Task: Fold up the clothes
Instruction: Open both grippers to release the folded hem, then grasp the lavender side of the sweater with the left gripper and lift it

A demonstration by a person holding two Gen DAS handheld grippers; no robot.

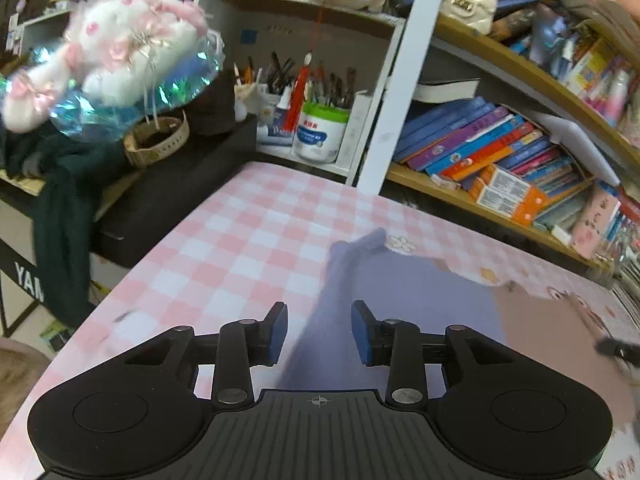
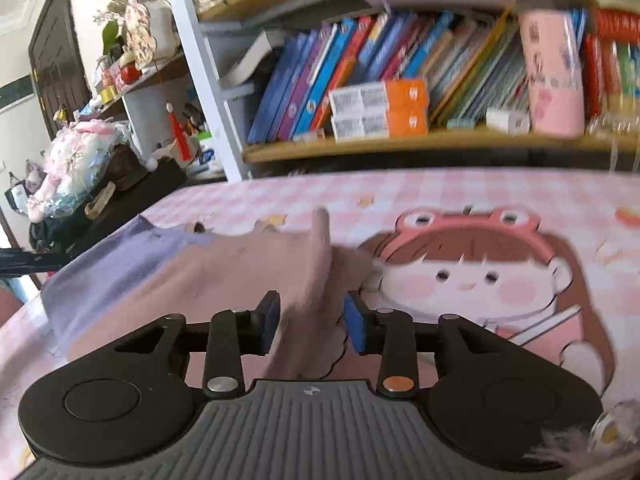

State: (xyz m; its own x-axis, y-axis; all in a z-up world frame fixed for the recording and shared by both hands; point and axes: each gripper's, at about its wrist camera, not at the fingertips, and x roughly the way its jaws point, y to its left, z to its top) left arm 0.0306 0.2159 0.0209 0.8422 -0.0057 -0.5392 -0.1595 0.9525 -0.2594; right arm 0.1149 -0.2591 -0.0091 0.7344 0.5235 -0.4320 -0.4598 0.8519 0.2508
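Observation:
A garment in two colours lies flat on the pink checked table: a lavender part (image 1: 400, 292) and a dusty pink part (image 1: 560, 336). In the left wrist view my left gripper (image 1: 319, 330) is open, its blue pads on either side of the lavender left edge, low over the cloth. In the right wrist view the lavender part (image 2: 108, 268) is on the left and the pink part (image 2: 248, 272) in the middle. My right gripper (image 2: 309, 322) is open astride the pink right edge, where a fold of cloth (image 2: 322, 232) stands up.
The table (image 1: 224, 252) has a cartoon girl print (image 2: 472, 280) to the right of the garment. Bookshelves (image 2: 400, 80) stand right behind the table. A dark stand with a plush toy (image 1: 120, 48) and a basket (image 1: 156, 140) stands at the left. The other gripper's tip (image 1: 616, 348) shows at right.

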